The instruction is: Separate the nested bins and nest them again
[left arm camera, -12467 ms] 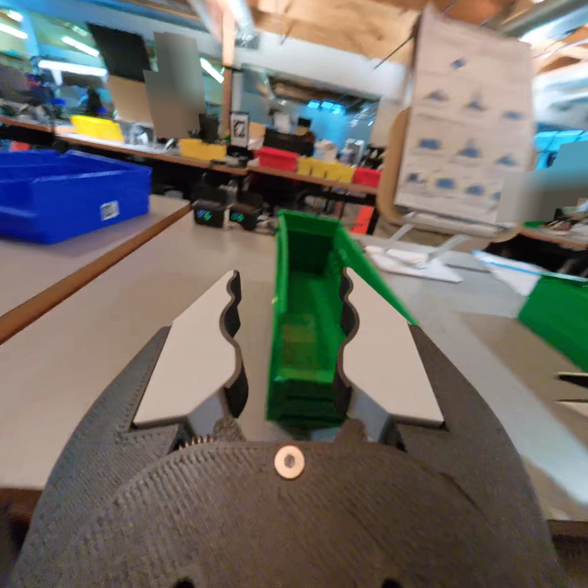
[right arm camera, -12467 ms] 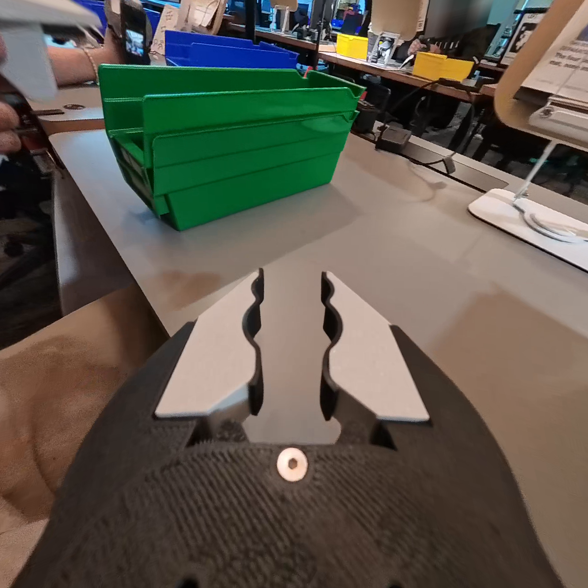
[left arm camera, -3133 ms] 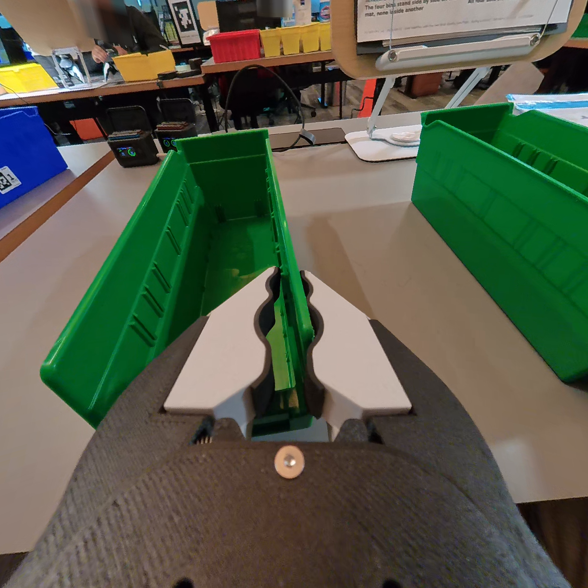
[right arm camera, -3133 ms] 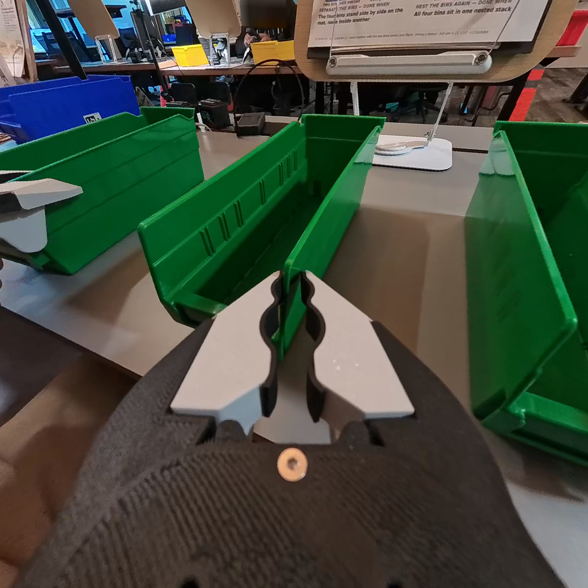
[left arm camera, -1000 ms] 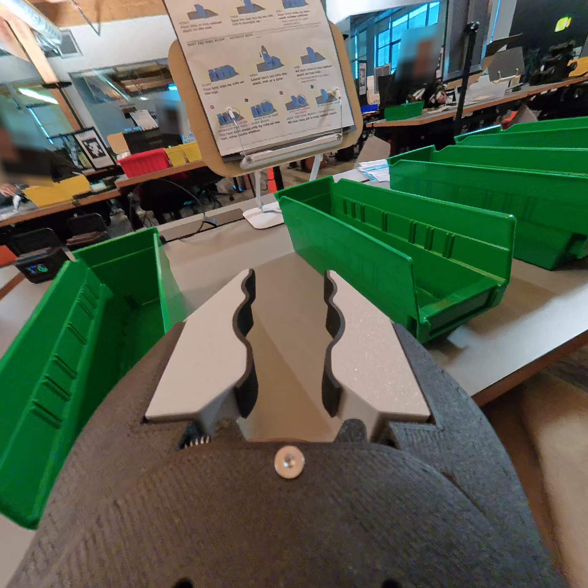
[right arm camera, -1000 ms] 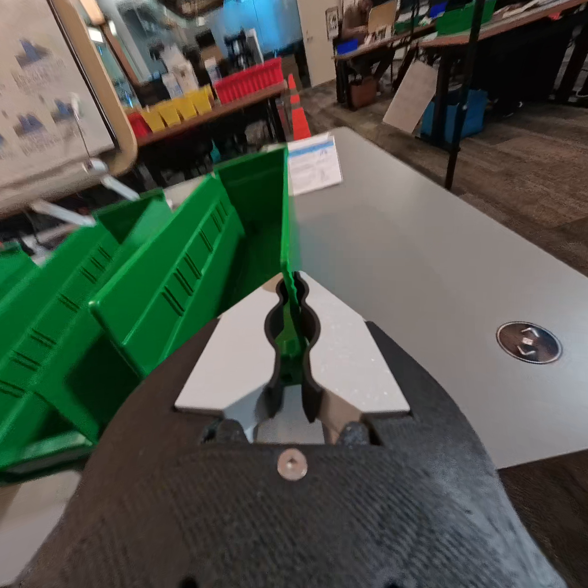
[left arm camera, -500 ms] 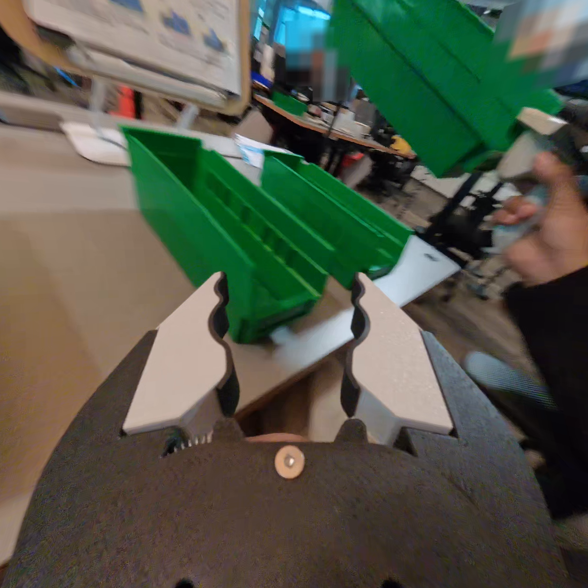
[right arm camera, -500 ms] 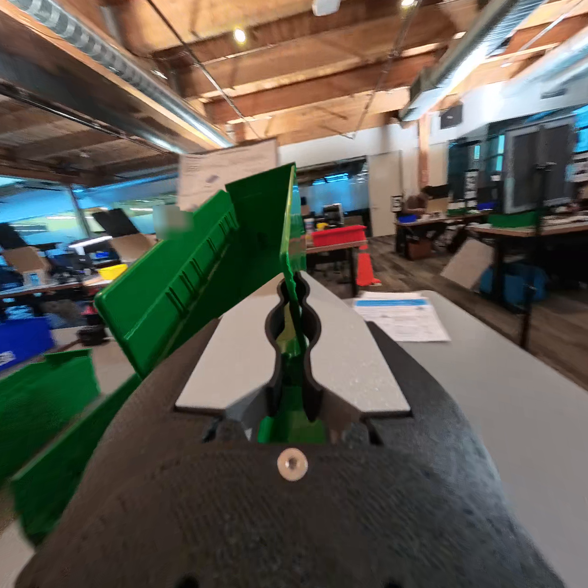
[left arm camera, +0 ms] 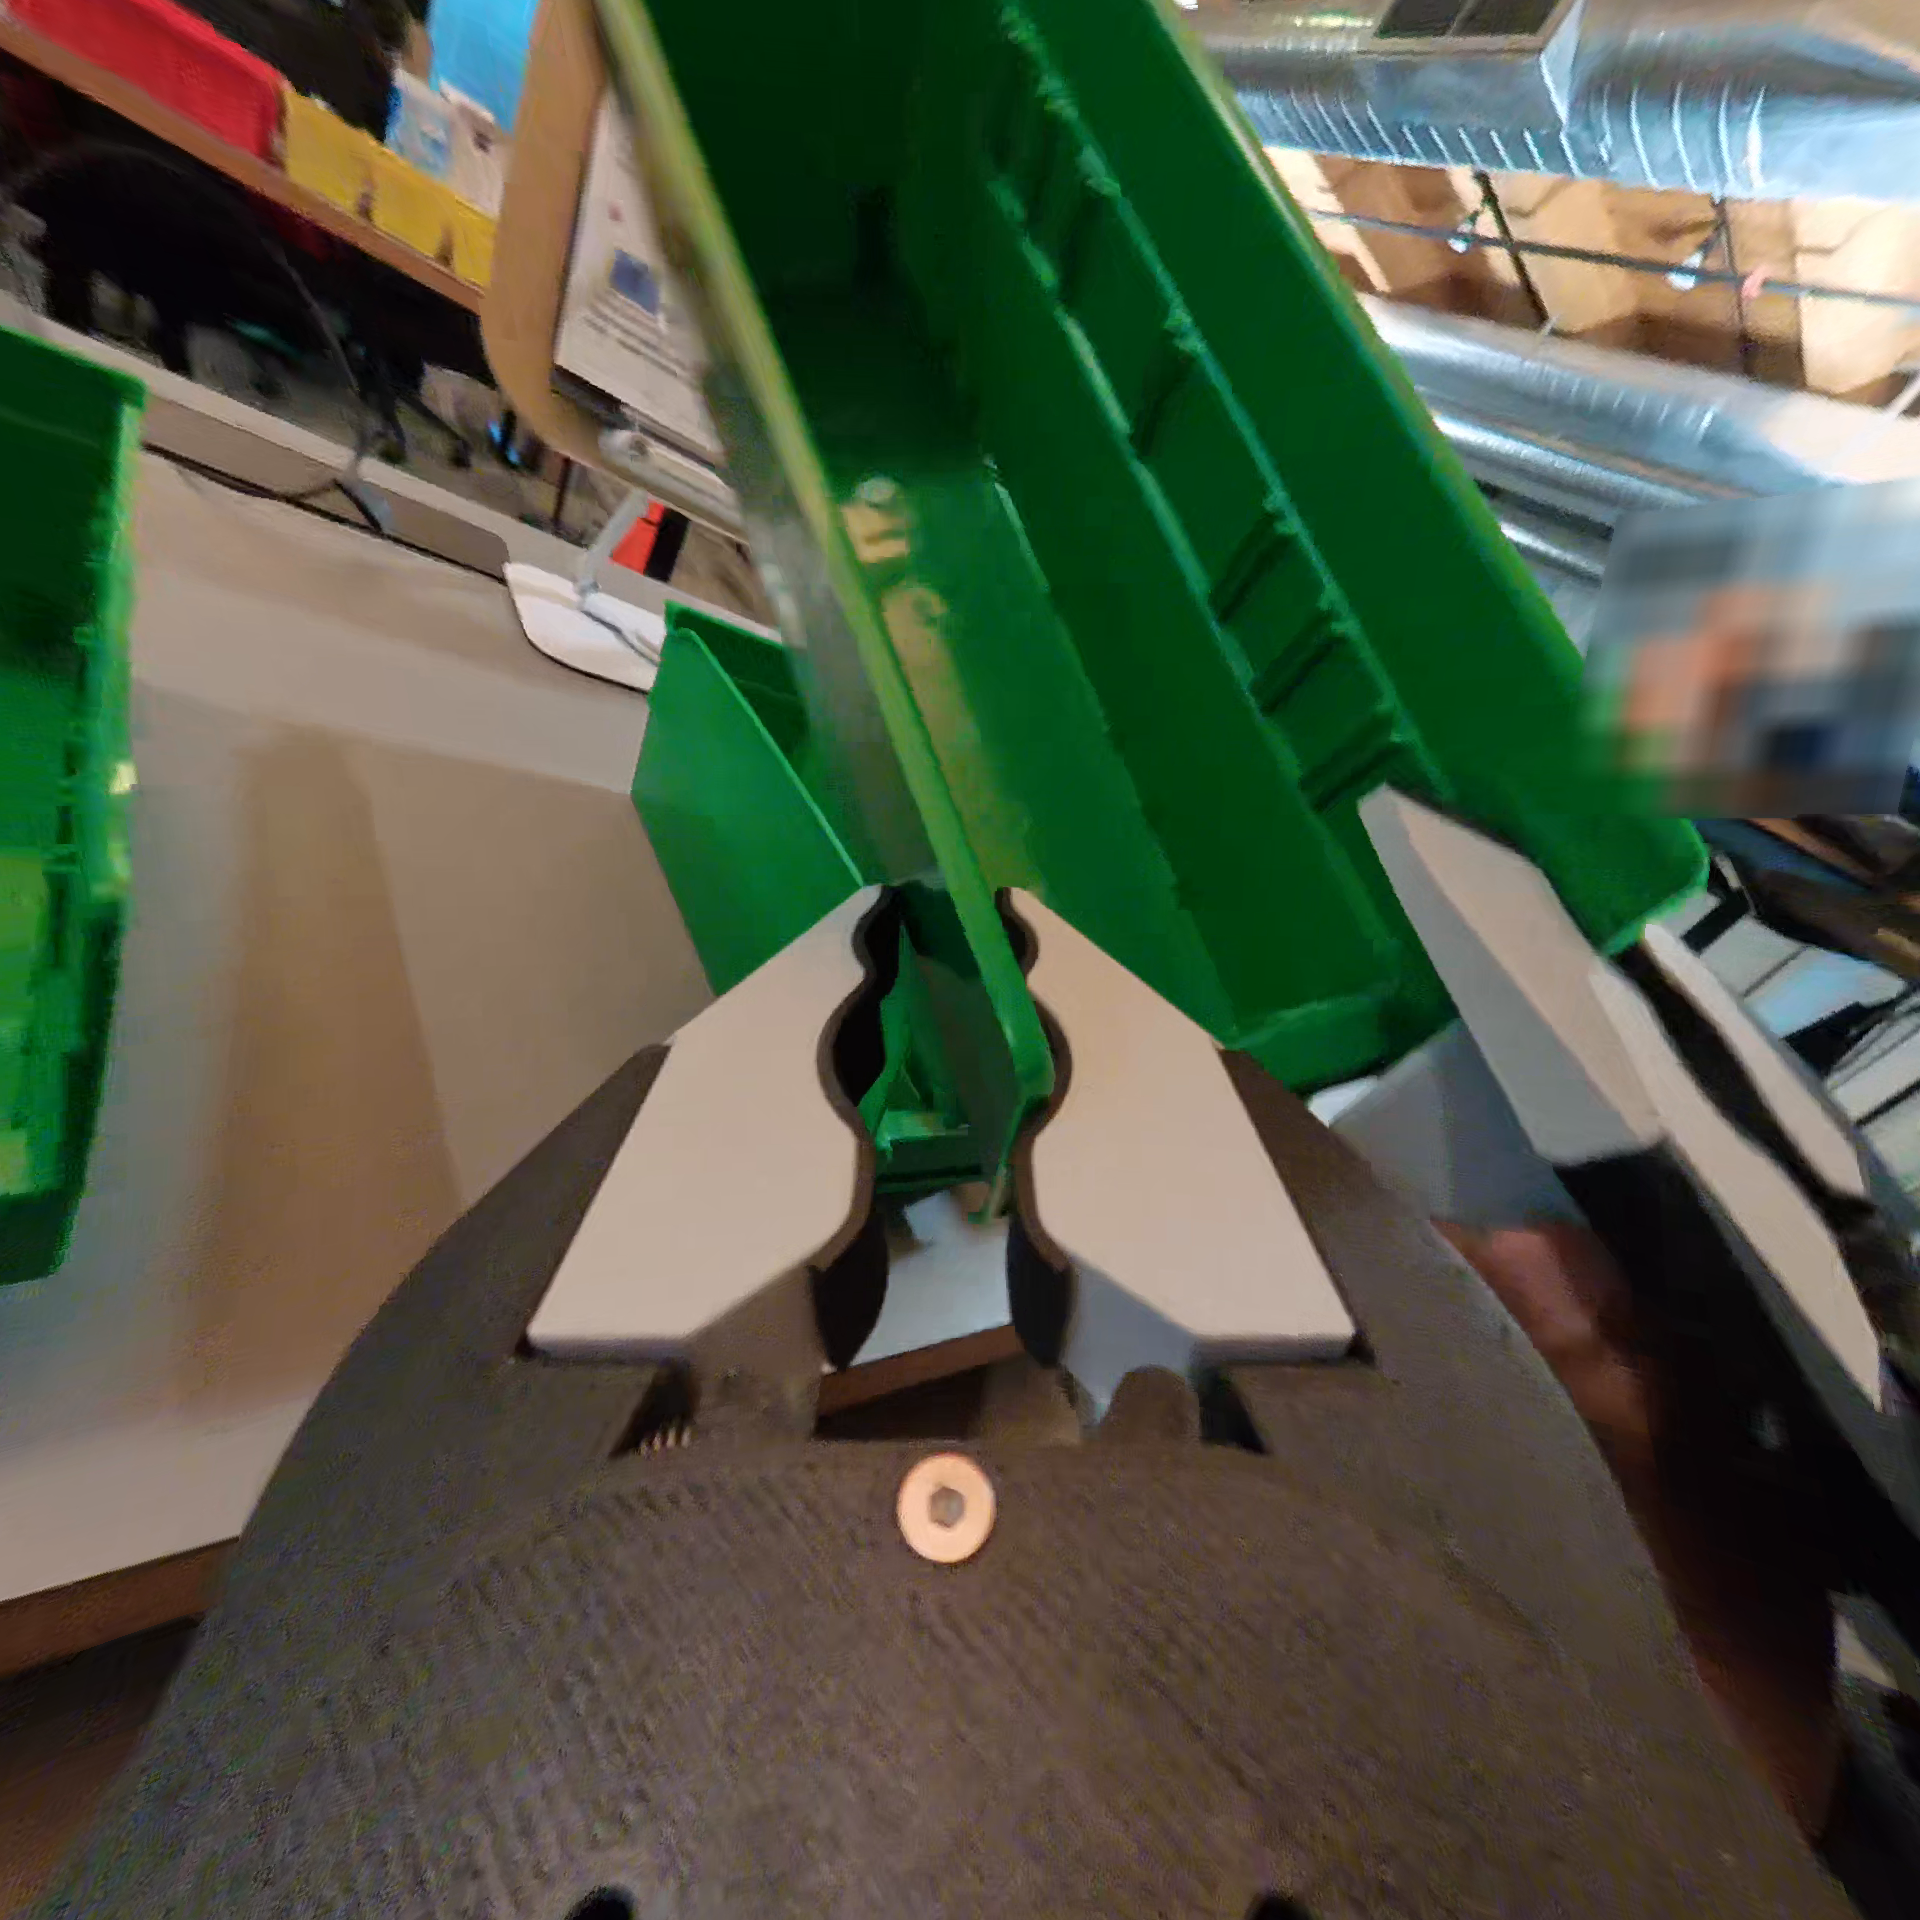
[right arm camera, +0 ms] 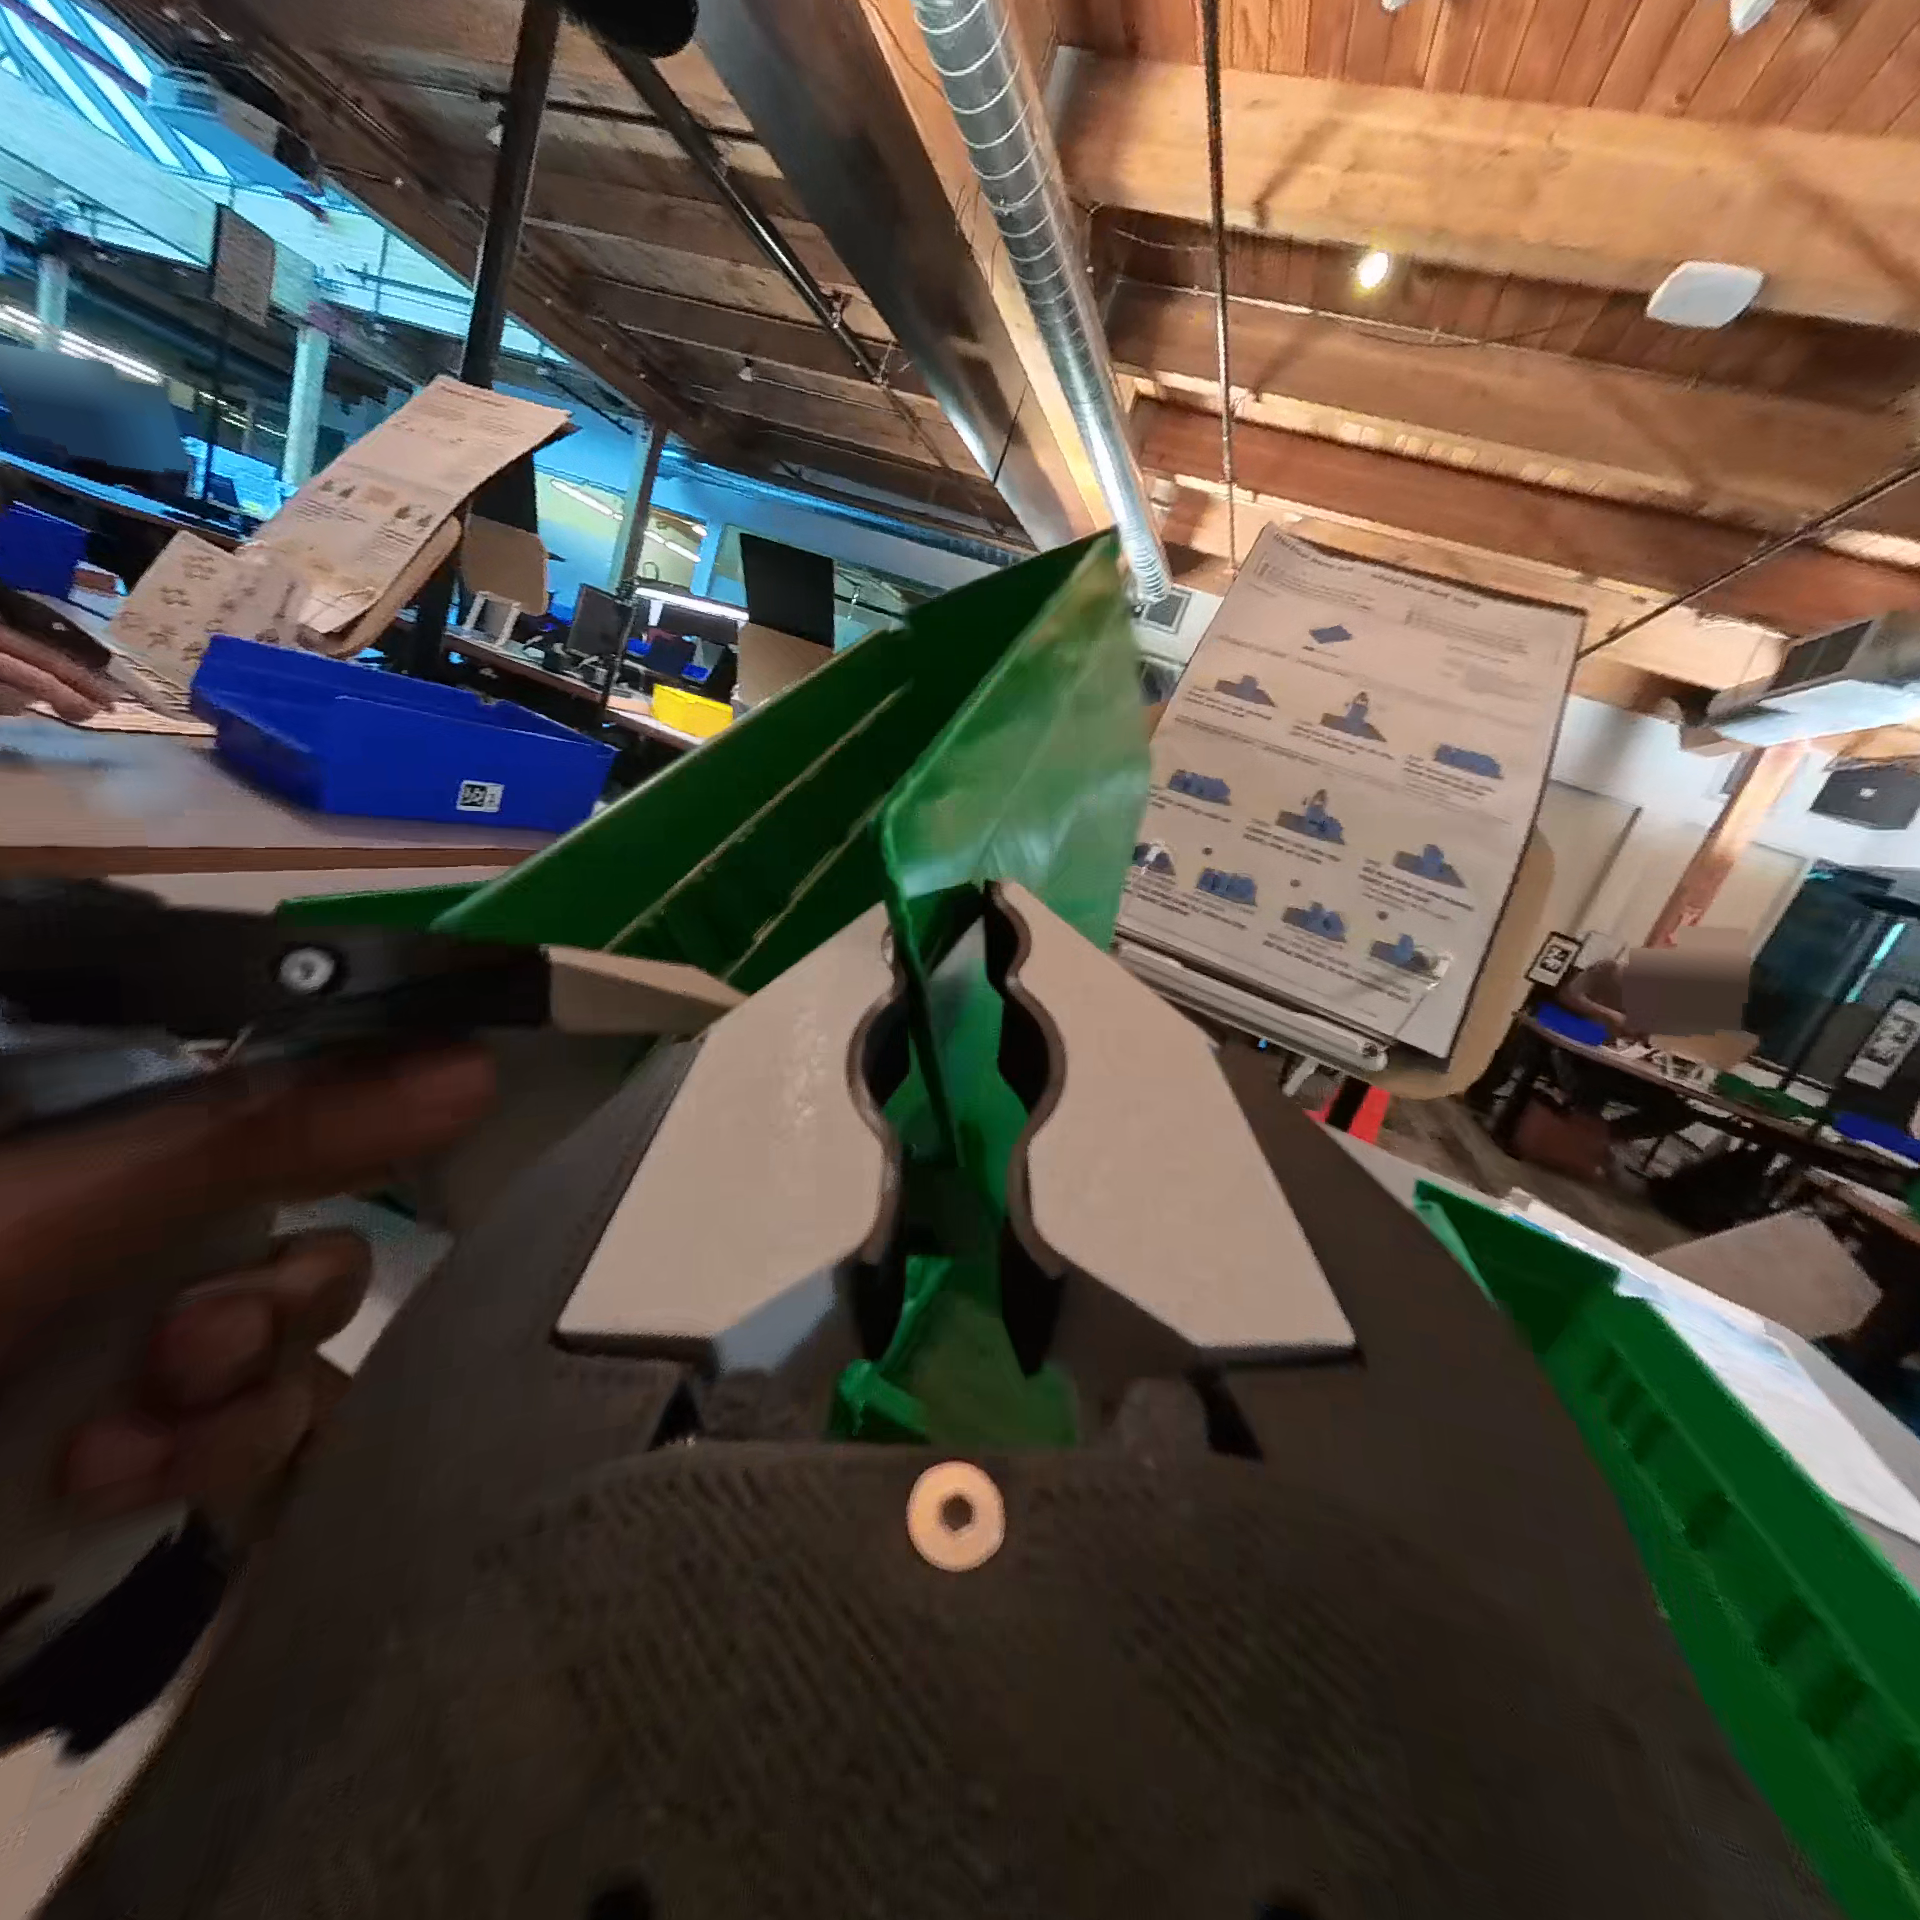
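A long green bin (left arm camera: 1143, 520) is held tilted in the air above the grey table (left arm camera: 312, 935), open side toward the left wrist view. My left gripper (left arm camera: 948, 914) is shut on its near side wall. My right gripper (right arm camera: 940, 904) is shut on the opposite wall of the same bin (right arm camera: 727, 831). The right gripper also shows in the left wrist view (left arm camera: 1621, 997), and the left gripper in the right wrist view (right arm camera: 623, 997), with a hand behind it. Another green bin (left arm camera: 727, 810) stands on the table under the lifted one.
A further green bin (left arm camera: 62, 727) stands at the left and one (right arm camera: 1714, 1455) at the lower right. An instruction board on a stand (right arm camera: 1351, 831) is at the table's back. A blue bin (right arm camera: 395, 748) sits on the neighbouring table.
My right gripper has lifted the bin off the table and swung it left. My left gripper, open half a second ago, has closed on the bin's other wall.
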{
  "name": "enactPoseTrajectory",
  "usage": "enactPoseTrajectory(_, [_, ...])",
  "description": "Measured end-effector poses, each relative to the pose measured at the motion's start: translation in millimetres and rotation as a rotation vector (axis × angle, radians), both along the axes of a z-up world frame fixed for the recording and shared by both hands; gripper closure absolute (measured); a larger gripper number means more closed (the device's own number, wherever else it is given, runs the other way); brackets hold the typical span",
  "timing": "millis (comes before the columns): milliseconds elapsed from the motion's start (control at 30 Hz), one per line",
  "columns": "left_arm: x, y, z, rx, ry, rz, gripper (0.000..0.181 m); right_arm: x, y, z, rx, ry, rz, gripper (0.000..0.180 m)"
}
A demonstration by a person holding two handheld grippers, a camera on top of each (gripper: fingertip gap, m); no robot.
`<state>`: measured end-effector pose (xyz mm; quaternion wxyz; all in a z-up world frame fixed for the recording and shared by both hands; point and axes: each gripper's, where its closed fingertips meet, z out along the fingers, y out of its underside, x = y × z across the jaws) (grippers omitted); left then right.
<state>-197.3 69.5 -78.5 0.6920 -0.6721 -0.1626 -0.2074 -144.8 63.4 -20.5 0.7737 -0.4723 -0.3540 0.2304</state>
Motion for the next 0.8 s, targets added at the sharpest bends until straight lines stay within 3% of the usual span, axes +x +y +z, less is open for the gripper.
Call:
enactPoseTrajectory(233, [-46,-2,24,0.063,0.085,0.067,0.181,-22,-27,-20,0.007,-0.066,0.150,0.152])
enactPoseTrajectory(400, [-98,-15,49,0.108,0.121,0.213,0.181,-26,-45,-26,0.105,-0.093,0.187,0.180])
enactPoseTrajectory(500, [-151,-30,55,0.069,0.178,0.352,0.180,-33,-40,-43,0.058,-0.150,0.188,0.180])
enactPoseTrajectory(633, [-203,-43,40,-0.079,0.188,0.427,0.180,-40,-33,-65,-0.040,-0.201,0.211,0.180])
enactPoseTrajectory(800, [-224,-44,3,-0.264,0.199,0.349,0.178,-43,-19,-87,-0.021,-0.306,0.155,0.180])
